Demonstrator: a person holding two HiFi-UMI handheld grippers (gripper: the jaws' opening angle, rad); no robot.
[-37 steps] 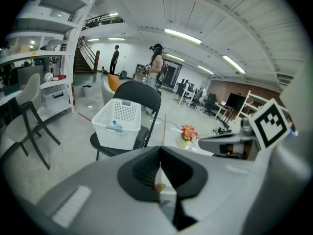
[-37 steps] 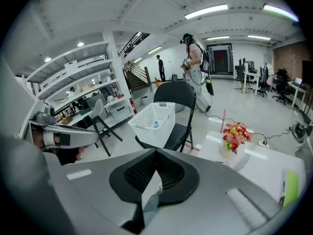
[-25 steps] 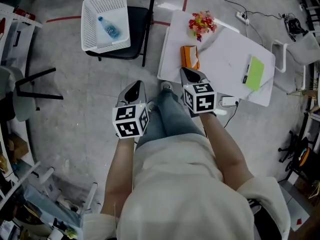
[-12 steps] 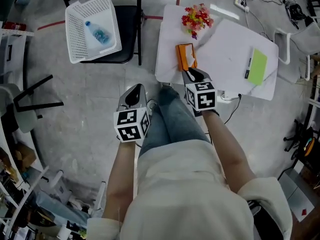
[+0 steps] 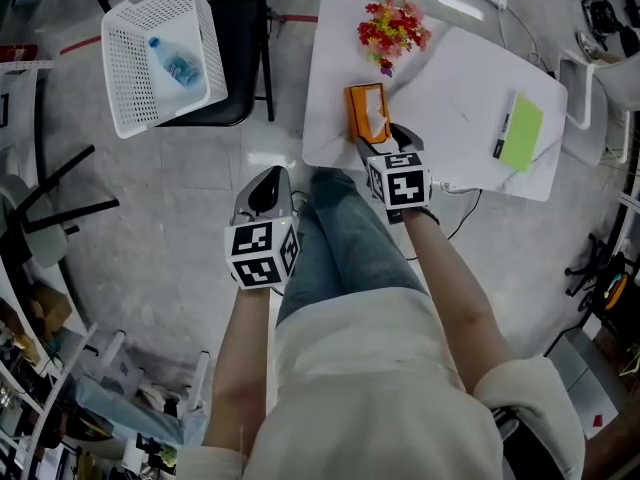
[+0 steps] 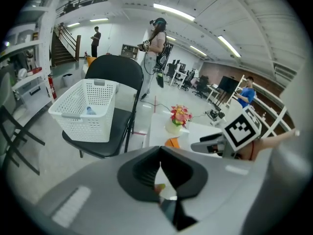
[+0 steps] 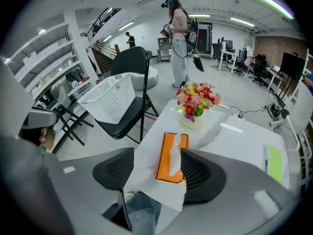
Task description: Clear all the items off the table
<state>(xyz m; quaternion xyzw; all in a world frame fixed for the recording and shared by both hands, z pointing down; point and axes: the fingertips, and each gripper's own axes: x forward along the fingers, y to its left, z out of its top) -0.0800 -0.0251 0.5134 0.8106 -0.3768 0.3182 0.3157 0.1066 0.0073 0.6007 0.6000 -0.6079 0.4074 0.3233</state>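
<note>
One white counter (image 5: 450,108) is standing far and to the right, and three things are sitting on it. There is one orange tissue box (image 5: 368,113) by the near left edge, one bunch of flowers (image 5: 392,30) farther back, and one green notebook (image 5: 522,133) on the right side. The right gripper (image 5: 398,140) is hanging over the near edge of the counter, just beside the tissue box. Its jaws are partly apart and have just been opening. The tissue box is showing in the gap between them, but they are not touching it. The left gripper (image 5: 268,186) is hanging over the floor (image 5: 170,228), left of the person's legs (image 5: 345,238). Its jaws are pressed together and holding nothing. Far to the left, one white basket (image 5: 125,78) is sitting on one black chair (image 5: 238,58), and one bottle (image 5: 178,63) is lying in the basket.
</note>
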